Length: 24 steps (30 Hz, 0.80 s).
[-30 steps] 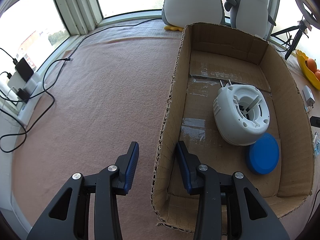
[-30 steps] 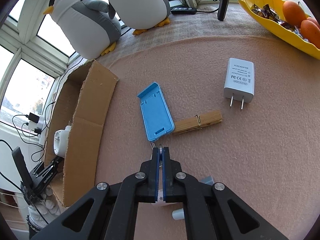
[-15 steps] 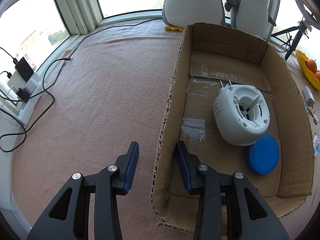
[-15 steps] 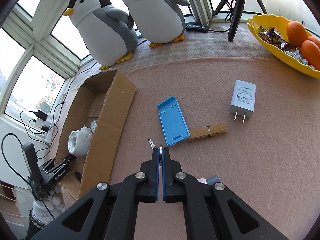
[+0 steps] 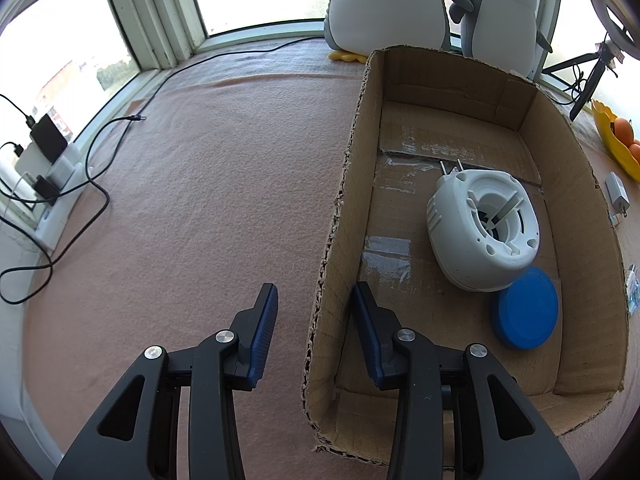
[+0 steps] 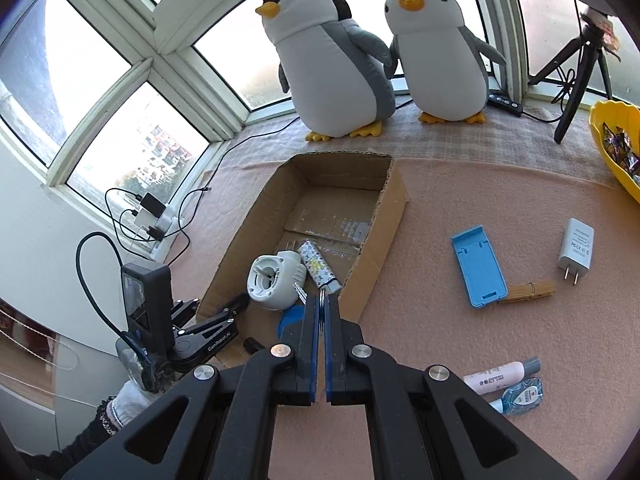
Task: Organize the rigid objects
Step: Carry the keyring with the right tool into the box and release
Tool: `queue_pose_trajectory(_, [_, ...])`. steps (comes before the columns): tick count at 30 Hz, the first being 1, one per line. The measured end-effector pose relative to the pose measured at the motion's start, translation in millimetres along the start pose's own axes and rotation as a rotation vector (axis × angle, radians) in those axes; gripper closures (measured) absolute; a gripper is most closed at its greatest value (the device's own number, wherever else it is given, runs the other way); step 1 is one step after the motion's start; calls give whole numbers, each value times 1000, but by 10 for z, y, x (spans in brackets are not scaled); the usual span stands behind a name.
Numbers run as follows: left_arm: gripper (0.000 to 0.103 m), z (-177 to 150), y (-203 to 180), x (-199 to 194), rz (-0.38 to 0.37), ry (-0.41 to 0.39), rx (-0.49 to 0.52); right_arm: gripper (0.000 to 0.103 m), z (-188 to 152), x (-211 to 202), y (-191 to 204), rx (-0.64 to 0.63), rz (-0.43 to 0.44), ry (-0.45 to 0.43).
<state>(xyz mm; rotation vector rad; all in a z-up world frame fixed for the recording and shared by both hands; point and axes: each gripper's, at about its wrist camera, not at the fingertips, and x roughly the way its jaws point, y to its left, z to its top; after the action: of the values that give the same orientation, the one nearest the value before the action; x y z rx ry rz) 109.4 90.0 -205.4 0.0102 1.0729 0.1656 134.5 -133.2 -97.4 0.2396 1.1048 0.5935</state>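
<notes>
Step in hand: transfer of the key ring (image 6: 321, 298) to the cardboard box (image 5: 348, 184).
R tongs (image 6: 321, 305): closed on the key ring; a key (image 6: 299, 290) dangles to the left of the tips.
Task item pos.: in the air, above the box's near end, not yet released.
L tongs (image 5: 316, 304): jaws apart, astride the box's left wall, one finger inside, one outside. No pad visibly presses on the cardboard.
Done (in box): white plug-in unit (image 5: 484, 228), on its side; blue disc (image 5: 526, 312), touching it; patterned stick (image 6: 318, 266), just beside the unit.
Left (on surface (image 5: 200, 200)), right of the box: blue stand (image 6: 478, 266); wooden clothespin (image 6: 528, 291), touching the stand's lower end; white charger (image 6: 576, 246), apart from both.
Unclear: tube (image 6: 500, 376) and small blue bottle (image 6: 522, 392), near the R tongs. You cannot tell from here whether they count as rigid.
Progress est.: approx. half. Three items in, one in transit, at least three to go.
Free space: far half of the box floor is bare; room suffices for the rest.
Not task items: two plush penguins (image 6: 332, 64), yellow bowl (image 6: 600, 136), tripod (image 6: 580, 76). Leave them.
</notes>
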Motion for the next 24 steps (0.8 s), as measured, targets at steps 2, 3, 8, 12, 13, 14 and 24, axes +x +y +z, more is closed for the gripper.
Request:
queue_pose_trajectory(2, [65, 0, 2, 0, -1, 0, -1, 101, -25, 101, 164, -35, 10, 21])
queue_pose_trajectory(3, [65, 2, 4, 0, -2, 0, -2, 101, -25, 101, 164, -35, 10, 21])
queue_pose_trajectory(8, [65, 8, 2, 6, -3, -1, 1, 101, -108, 295, 329, -74, 21, 50])
queue_pose_trajectory(12, [65, 6, 2, 6, -3, -2, 1, 101, -158, 432, 418, -101, 19, 80])
queue_pose_trajectory(13, [65, 4, 6, 5, -4, -2, -1, 101, -166, 455, 436, -107, 20, 85])
queue_pose_trajectory(14, [65, 3, 5, 4, -4, -2, 0, 101, -173, 470, 450, -113, 18, 89])
queue_pose_trajectory(24, [65, 1, 0, 3, -3, -2, 1, 87, -200, 449, 563, -182, -3, 87])
